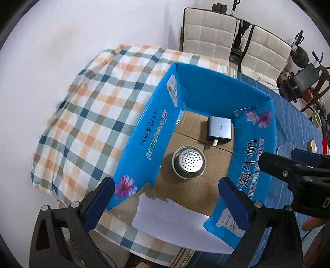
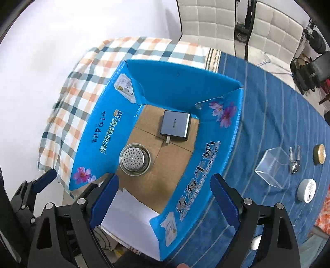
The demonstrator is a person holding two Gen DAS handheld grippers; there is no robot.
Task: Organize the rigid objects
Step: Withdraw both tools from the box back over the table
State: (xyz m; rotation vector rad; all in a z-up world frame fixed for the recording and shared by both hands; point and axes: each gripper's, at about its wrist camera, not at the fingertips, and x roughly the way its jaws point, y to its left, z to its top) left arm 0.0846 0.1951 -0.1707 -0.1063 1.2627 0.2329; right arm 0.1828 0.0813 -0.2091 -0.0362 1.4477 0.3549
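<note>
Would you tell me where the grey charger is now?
In both views the grey charger lies on the blue box's cardboard floor, beyond the metal strainer, near its far wall.

1. Box (image 2: 208,162) sits on table, flaps up, straddling where checked cloth (image 2: 68,115) on left meets striped cloth (image 2: 268,115) on right.
2. In box: strainer (image 2: 135,159) near left wall, w/ charger (image 2: 175,125) behind it to the right, apart.
3. Right of box on striped cloth: clear cube (image 2: 272,167), keys (image 2: 295,160) just beside it on right, tin (image 2: 319,154) further right, tape roll (image 2: 307,190) in front of keys.
4. Two chairs (image 2: 208,18) behind table.
5. Both grippers above near edge of box: left gripper (image 1: 167,203), right gripper (image 2: 165,199).
</note>
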